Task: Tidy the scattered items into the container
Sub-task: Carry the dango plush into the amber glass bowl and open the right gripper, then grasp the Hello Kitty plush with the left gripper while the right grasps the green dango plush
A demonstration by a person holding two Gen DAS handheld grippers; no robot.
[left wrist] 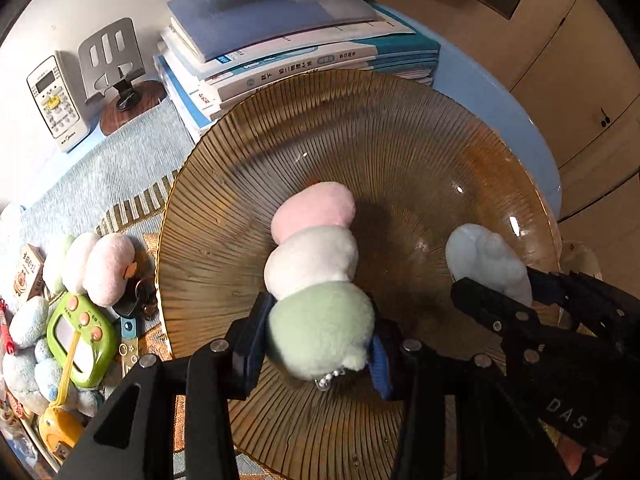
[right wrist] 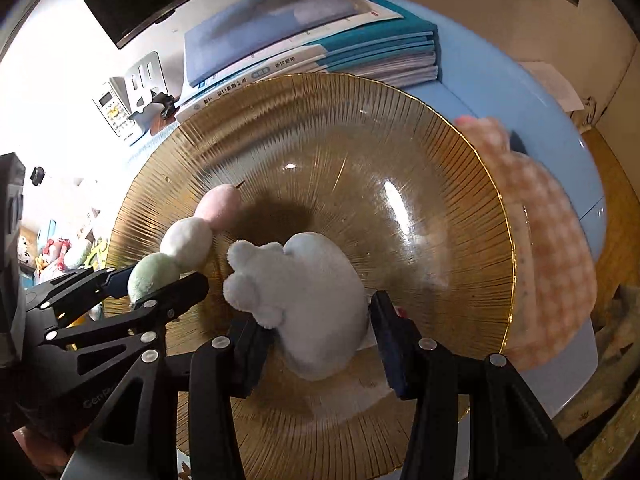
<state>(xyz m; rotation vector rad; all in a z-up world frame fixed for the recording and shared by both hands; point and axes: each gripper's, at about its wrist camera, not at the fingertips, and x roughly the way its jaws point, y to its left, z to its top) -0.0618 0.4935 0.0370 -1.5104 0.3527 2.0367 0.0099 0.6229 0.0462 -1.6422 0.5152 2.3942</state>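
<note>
We have both claws over the ribbed amber glass bowl point(left wrist: 400, 128) at once. The left claw point(left wrist: 320, 344) is clamped on the green end of a pink-white-green dango plush point(left wrist: 316, 256), which hangs above the bowl's middle. The right claw point(right wrist: 320, 340) has its fingers parted around a pale blue paw plush point(right wrist: 308, 296) — whether they pinch it or have let go, we cannot tell. So two items are at the container. Much is left: another dango plush point(left wrist: 102, 264), a green toy game console point(left wrist: 82, 340) and other small toys lie on the counter beside the bowl.
</note>
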